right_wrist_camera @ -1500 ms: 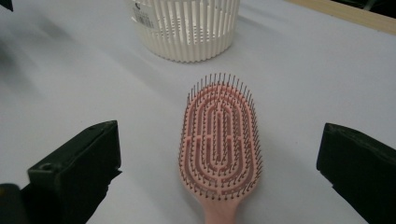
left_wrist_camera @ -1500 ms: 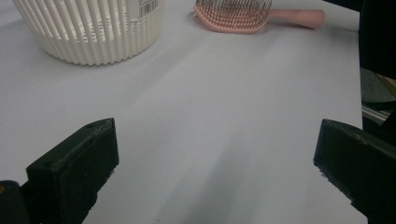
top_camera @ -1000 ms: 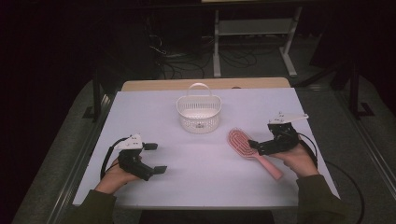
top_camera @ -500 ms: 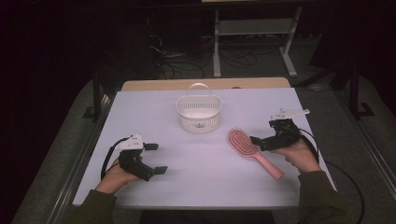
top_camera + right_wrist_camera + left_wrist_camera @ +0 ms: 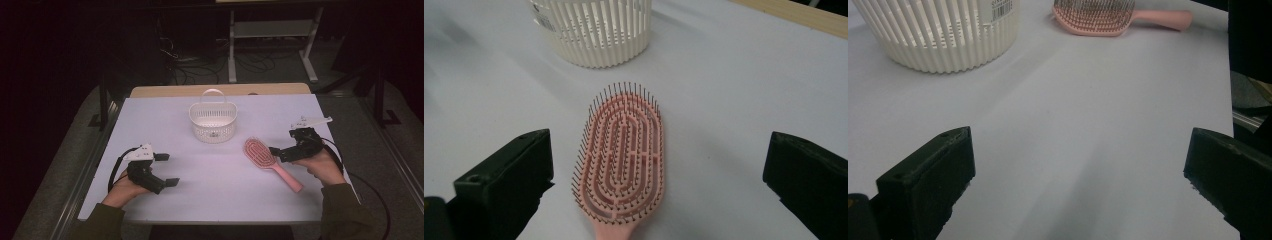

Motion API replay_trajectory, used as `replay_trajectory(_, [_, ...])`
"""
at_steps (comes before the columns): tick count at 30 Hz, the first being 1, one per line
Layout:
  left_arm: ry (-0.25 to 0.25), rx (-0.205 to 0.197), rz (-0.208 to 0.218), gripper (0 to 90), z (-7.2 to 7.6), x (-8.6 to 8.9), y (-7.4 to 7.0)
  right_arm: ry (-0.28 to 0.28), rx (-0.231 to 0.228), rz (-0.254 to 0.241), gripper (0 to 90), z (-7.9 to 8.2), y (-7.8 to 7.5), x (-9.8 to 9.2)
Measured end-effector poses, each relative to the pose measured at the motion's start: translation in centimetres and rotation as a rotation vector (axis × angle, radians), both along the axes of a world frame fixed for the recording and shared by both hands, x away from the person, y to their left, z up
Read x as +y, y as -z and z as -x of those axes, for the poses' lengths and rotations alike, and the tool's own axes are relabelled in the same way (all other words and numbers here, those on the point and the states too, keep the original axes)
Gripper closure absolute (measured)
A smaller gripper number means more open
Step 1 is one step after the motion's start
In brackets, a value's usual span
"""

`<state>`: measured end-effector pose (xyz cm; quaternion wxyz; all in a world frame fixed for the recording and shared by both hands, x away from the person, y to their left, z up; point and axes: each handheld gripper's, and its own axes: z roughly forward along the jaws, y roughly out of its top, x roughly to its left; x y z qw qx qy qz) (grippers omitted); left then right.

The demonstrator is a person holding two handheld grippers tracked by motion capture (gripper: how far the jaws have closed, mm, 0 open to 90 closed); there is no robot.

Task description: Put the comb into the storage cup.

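Observation:
A pink hairbrush lies bristles up on the white table, its handle pointing to the near right. My right gripper is open just right of the brush head. In the right gripper view the brush head lies on the table between the wide-spread jaws of that gripper, untouched. A white slatted basket with a handle stands at the far middle. At the near left my left gripper rests open with nothing between its jaws. From the left gripper the basket and brush appear far ahead.
A wooden strip runs along the table's far edge. Beyond it, in the dark, stand a metal frame and cables on the floor. The right table edge is close to the left gripper's jaw in its own view.
The right gripper has shifted very slightly toward the far side beside the brush head. The brush, the basket and the left gripper stay where they were.

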<state>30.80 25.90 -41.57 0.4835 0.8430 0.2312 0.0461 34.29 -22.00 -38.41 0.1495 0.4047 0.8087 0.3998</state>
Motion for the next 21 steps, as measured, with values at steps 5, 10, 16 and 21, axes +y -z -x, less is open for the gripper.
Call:
replay_trajectory(5, [0.001, -0.001, 0.000, 0.0, 0.01, 0.00, -0.01, -0.011, 0.007, 0.014, 1.0, 0.05, 0.10, 0.04])
replay_trajectory(10, [0.005, -0.001, -0.001, 0.0, 0.03, -0.03, -0.02, -0.013, 0.013, 0.025, 1.1, 0.20, 0.08, 0.05])
replay_trajectory(16, [0.005, -0.002, -0.001, 0.0, 0.02, -0.01, -0.04, -0.008, 0.015, 0.033, 1.1, 0.31, 0.03, -0.04])
replay_trajectory(21, [0.005, -0.003, -0.001, 0.0, 0.03, -0.01, -0.05, -0.003, 0.018, 0.040, 1.1, 0.37, 0.02, -0.12])
